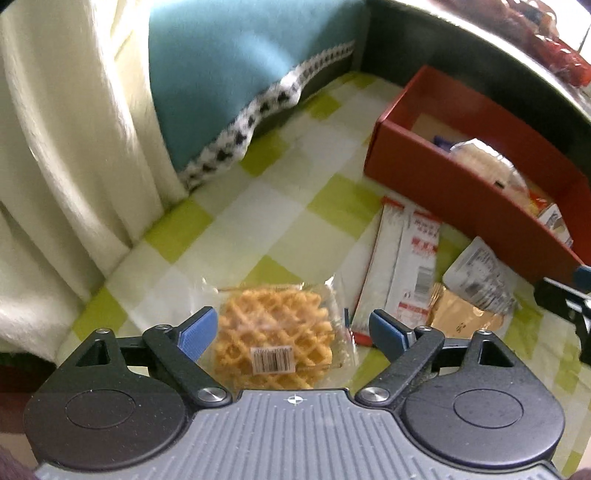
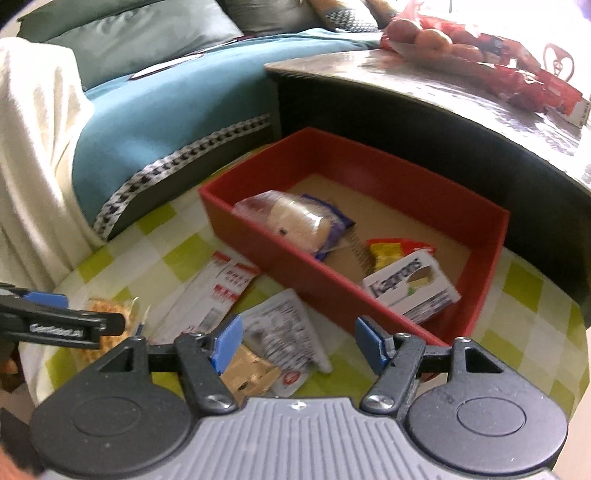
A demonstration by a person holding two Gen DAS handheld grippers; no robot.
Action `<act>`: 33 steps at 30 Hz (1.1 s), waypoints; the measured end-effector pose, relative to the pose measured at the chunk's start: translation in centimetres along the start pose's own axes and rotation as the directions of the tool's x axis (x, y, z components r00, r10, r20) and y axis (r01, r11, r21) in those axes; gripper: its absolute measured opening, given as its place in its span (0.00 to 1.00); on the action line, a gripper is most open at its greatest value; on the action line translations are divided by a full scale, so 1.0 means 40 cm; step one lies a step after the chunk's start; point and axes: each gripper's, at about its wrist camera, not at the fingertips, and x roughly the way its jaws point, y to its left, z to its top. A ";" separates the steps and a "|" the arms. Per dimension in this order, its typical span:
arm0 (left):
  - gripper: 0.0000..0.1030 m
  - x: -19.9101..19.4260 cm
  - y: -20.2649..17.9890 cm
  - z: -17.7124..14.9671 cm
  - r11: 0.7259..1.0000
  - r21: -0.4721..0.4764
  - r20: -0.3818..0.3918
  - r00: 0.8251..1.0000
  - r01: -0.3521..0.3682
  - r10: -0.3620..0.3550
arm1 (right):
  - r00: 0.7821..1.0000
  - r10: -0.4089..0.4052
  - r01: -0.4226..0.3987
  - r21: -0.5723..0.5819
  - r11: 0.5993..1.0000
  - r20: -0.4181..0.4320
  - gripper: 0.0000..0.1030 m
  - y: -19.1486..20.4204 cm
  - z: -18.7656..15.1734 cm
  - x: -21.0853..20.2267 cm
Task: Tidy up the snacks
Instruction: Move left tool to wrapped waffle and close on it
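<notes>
Snacks loose on the green-checked surface (image 1: 280, 206) number four: one waffle packet (image 1: 275, 345), one long white-and-red packet (image 1: 404, 266), one grey printed sachet (image 2: 282, 326), one gold wrapper (image 2: 247, 373). One red box (image 2: 332, 273) beside them holds three or four more. Left gripper (image 1: 291, 332), jaws released wide, hangs over the waffle; right gripper (image 2: 295, 341) likewise grasps nothing. Blue sofa throw (image 2: 166, 122) and dark table (image 2: 424, 122) hem things in.

A home living room is showing here: a sofa with a teal cover (image 2: 177, 107) and grey cushions (image 2: 140, 33) is sitting at the far left, a cream throw (image 1: 66, 147) is hanging beside it, a green-and-white checked cloth (image 1: 258, 206) is lying underneath, and a dark low table (image 2: 424, 96) at the far right is carrying fruit (image 2: 428, 38) in red packaging
</notes>
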 end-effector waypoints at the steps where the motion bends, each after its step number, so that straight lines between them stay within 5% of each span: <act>1: 0.90 0.011 0.002 0.000 1.000 -0.013 -0.016 1.000 0.007 -0.007 | 1.000 0.003 -0.003 -0.004 1.000 -0.004 0.67 0.006 -0.004 0.001; 20: 1.00 0.113 0.019 -0.026 0.994 -0.073 -0.093 0.992 -0.087 0.080 | 0.999 0.022 -0.022 -0.006 1.000 -0.034 0.68 0.002 -0.022 0.005; 26: 0.85 0.083 -0.008 -0.036 0.998 -0.019 -0.055 0.997 -0.055 0.054 | 0.999 0.024 -0.023 0.013 1.000 -0.044 0.68 -0.012 -0.063 -0.030; 33: 0.78 0.040 -0.035 -0.060 0.999 0.052 -0.028 1.000 0.006 -0.005 | 0.991 -0.017 0.025 0.064 0.998 -0.130 0.68 -0.066 -0.219 -0.103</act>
